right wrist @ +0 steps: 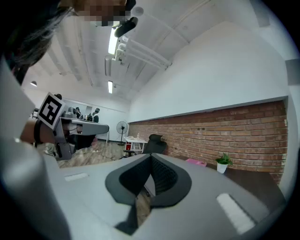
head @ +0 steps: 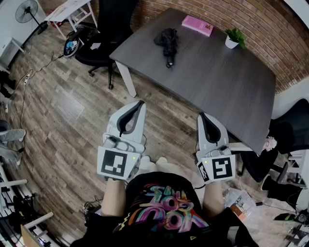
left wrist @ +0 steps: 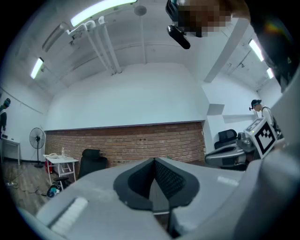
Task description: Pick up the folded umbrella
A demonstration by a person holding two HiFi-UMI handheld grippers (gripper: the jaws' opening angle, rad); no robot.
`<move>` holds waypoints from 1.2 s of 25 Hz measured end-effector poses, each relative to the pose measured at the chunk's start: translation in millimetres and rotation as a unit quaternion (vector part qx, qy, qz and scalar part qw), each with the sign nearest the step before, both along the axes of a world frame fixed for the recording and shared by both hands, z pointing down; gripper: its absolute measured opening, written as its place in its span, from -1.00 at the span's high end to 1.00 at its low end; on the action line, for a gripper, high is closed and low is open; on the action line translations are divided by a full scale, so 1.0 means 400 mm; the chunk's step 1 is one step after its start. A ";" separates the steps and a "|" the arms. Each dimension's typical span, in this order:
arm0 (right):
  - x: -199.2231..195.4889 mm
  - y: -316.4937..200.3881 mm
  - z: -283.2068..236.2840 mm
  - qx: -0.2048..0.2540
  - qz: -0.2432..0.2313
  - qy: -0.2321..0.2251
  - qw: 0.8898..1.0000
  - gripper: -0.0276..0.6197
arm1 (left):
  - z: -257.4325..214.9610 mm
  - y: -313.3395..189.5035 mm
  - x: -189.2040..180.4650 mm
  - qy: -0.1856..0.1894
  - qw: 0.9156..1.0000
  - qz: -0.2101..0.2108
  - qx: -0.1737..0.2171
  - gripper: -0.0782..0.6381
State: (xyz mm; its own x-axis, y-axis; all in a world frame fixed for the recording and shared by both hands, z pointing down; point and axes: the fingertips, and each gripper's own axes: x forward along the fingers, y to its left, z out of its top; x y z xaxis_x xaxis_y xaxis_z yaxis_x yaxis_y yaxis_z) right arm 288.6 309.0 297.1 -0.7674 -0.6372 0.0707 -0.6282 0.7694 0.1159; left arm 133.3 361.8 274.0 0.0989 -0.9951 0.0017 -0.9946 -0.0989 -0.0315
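Nearest to the camera is the person's black T-shirt (head: 164,207) with a print of many colours, and the two bare forearms come out from under it. Each hand holds a smooth light grey plastic claw with a broad body that narrows to a point.

The left gripper (head: 140,102) has its jaws fully together. Its black pads have a fine ribbed texture and meet at the tip, and nothing is between them. The right gripper (head: 202,115) is closed in the same way and is also empty. Both are held level above the brown wooden plank floor (head: 63,111), which has a visible grain. The right one is close to the near edge of the table.

Beyond them stands the dark grey rectangular table (head: 217,82), with a flat matt top and white legs. The black folded umbrella (head: 167,42) lies on the far left part of this top, a soft crumpled bundle of cloth, well apart from both claws. To the right of it, near the far edge, lie a flat pink book (head: 197,25) and a small green plant in a round white pot (head: 233,38). A black office chair (head: 104,38) stands at the left end of the table. Behind everything is a rough red brick wall (head: 231,14).
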 end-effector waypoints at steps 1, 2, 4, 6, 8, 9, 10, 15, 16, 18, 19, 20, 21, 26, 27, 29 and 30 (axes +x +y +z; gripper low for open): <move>0.003 -0.004 -0.001 0.001 0.000 -0.003 1.000 0.92 | -0.001 -0.004 0.003 -0.002 1.000 0.000 0.000 0.78; 0.007 -0.009 -0.003 0.002 0.000 -0.006 1.000 0.92 | -0.002 -0.009 0.005 -0.004 1.000 0.000 0.000 0.78; 0.015 -0.018 -0.004 0.003 0.000 -0.012 1.000 0.92 | -0.004 -0.017 0.011 -0.007 1.000 -0.002 0.002 0.78; 0.024 -0.026 -0.004 0.005 -0.002 -0.015 1.000 0.92 | -0.005 -0.022 0.016 -0.010 1.000 -0.005 0.004 0.78; 0.029 -0.035 -0.004 0.008 -0.006 -0.016 1.000 0.92 | -0.007 -0.026 0.018 -0.013 1.000 -0.010 0.005 0.78; 0.031 -0.039 -0.004 0.009 -0.008 -0.016 1.000 0.92 | -0.009 -0.028 0.019 -0.014 1.000 -0.012 0.006 0.78; 0.033 -0.042 -0.004 0.009 -0.009 -0.016 1.000 0.92 | -0.012 -0.029 0.020 -0.014 1.000 -0.015 0.007 0.78; 0.023 -0.058 0.002 0.007 -0.019 -0.018 1.000 0.91 | -0.015 -0.042 0.004 -0.017 0.999 -0.027 0.009 0.78; 0.015 -0.064 0.006 0.006 -0.022 -0.017 1.000 0.91 | -0.013 -0.048 -0.004 -0.016 0.999 -0.030 0.009 0.78; -0.005 -0.079 0.016 0.003 -0.027 -0.015 1.000 0.91 | -0.005 -0.064 -0.023 -0.015 0.999 -0.034 0.008 0.78; -0.016 -0.089 0.022 0.001 -0.029 -0.014 0.999 0.91 | 0.000 -0.074 -0.033 -0.015 0.999 -0.035 0.008 0.78; -0.029 -0.101 0.026 0.000 -0.030 -0.013 0.999 0.91 | 0.004 -0.086 -0.046 -0.014 0.999 -0.036 0.007 0.78; -0.045 -0.115 0.030 -0.001 -0.031 -0.013 0.999 0.91 | 0.007 -0.100 -0.061 -0.013 0.999 -0.037 0.007 0.78; -0.155 -0.204 0.041 -0.005 -0.032 -0.008 0.999 0.91 | 0.010 -0.202 -0.166 -0.011 0.999 -0.032 0.010 0.78; -0.182 -0.225 0.042 -0.005 -0.031 -0.007 0.999 0.91 | 0.009 -0.226 -0.191 -0.011 0.999 -0.030 0.010 0.78; -0.238 -0.268 0.045 -0.005 -0.028 -0.004 1.000 0.91 | 0.008 -0.275 -0.246 -0.011 1.000 -0.025 0.010 0.78; -0.266 -0.289 0.045 -0.005 -0.026 -0.002 1.000 0.91 | 0.007 -0.299 -0.274 -0.010 1.000 -0.022 0.009 0.78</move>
State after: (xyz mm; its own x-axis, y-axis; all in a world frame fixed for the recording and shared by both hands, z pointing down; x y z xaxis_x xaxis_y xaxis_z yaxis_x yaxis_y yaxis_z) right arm 182.2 193.5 315.1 -0.7996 -0.5959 0.0740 -0.5880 0.8020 0.1048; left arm 23.9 242.2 276.9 0.0543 -0.9984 -0.0144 -0.9971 -0.0534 -0.0534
